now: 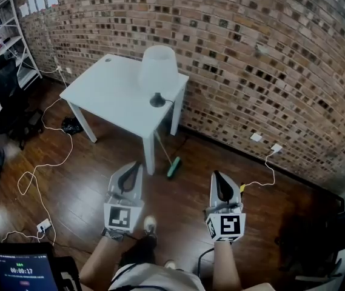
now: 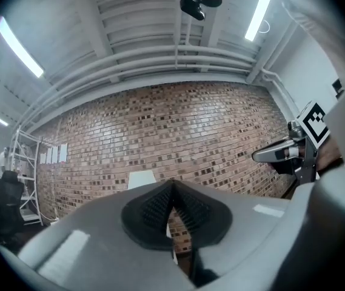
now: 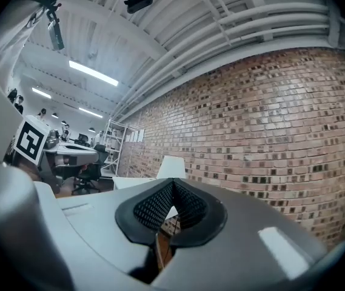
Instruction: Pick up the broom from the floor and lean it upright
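The broom's green head [image 1: 173,167] rests on the wooden floor beside the white table's front leg, and its thin pale handle [image 1: 160,144] runs up-left under the table's edge. Both grippers are held side by side above the floor, short of the broom and pointing toward the brick wall. My left gripper [image 1: 137,164] [image 2: 172,183] is shut with nothing between its pads. My right gripper [image 1: 216,174] [image 3: 173,180] is also shut and empty. The broom head lies between and ahead of the two tips.
A white table [image 1: 117,96] bearing a lamp with a white shade [image 1: 158,68] stands against the brick wall [image 1: 251,53]. White cables [image 1: 39,174] and a power strip [image 1: 43,225] lie at the left. A shelf rack [image 1: 8,35] and black chair [image 1: 2,102] stand far left.
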Available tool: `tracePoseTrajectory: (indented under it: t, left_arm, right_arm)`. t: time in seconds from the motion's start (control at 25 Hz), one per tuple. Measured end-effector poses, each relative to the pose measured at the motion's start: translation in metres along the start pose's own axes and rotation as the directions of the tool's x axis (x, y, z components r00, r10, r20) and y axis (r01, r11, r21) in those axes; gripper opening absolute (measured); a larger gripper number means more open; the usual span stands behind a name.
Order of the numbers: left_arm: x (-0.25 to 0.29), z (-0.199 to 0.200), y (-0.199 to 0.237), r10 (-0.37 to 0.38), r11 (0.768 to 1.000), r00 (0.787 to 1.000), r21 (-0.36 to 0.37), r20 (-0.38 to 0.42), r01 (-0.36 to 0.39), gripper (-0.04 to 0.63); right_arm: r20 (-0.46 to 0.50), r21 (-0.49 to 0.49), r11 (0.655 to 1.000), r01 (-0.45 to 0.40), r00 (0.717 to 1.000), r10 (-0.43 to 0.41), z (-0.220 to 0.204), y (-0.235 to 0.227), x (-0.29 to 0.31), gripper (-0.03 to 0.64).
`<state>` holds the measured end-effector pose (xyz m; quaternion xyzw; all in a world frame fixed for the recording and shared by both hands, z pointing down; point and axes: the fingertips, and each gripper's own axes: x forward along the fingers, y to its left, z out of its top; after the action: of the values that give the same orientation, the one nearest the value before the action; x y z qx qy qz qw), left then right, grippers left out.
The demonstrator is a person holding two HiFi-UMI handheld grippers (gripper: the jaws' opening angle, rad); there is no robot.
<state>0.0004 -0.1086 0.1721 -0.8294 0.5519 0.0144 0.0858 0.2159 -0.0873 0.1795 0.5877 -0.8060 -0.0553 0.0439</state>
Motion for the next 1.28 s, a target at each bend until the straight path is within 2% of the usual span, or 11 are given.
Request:
tracePoseTrajectory:
  t: [0.32, 0.56, 0.84, 1.08, 1.28]
  left_arm:
    - [-0.107, 0.021, -0.071, 0.03, 0.999, 0.999, 0.021, -0.022, -0.03, 0.002]
    - [-0.151, 0.039, -0.099, 0.029, 1.0, 0.999, -0.003, -0.044, -0.03, 0.002]
    - [-0.163, 0.049, -0.103, -0.014, 0.999, 1.0, 0.045, -0.024, 0.015, 0.002]
    - [-0.172, 0.059, -0.099, -0.021, 1.0, 1.0, 0.013, -0.012, 0.021, 0.002]
    - [-0.181, 0.058, -0.09, -0.024, 0.999, 1.0, 0.028, -0.002, 0.024, 0.002]
  right_arm:
    - [-0.022, -0.007, 0.999, -0.033, 0.999, 0.032, 0.003, 0.004, -0.132, 0.012]
    - [-0.039, 0.039, 0.999, -0.032, 0.999, 0.033, 0.004, 0.009, -0.197, 0.012]
    - [-0.028, 0.054, 0.999, -0.006, 1.0, 0.008, 0.016, 0.023, -0.214, 0.012]
    - [-0.011, 0.057, 0.998, -0.012, 1.0, 0.013, 0.024, 0.04, -0.21, 0.012]
    - [-0.01, 0.035, 0.999, 0.0, 1.0, 0.0, 0.03, 0.052, -0.212, 0.011]
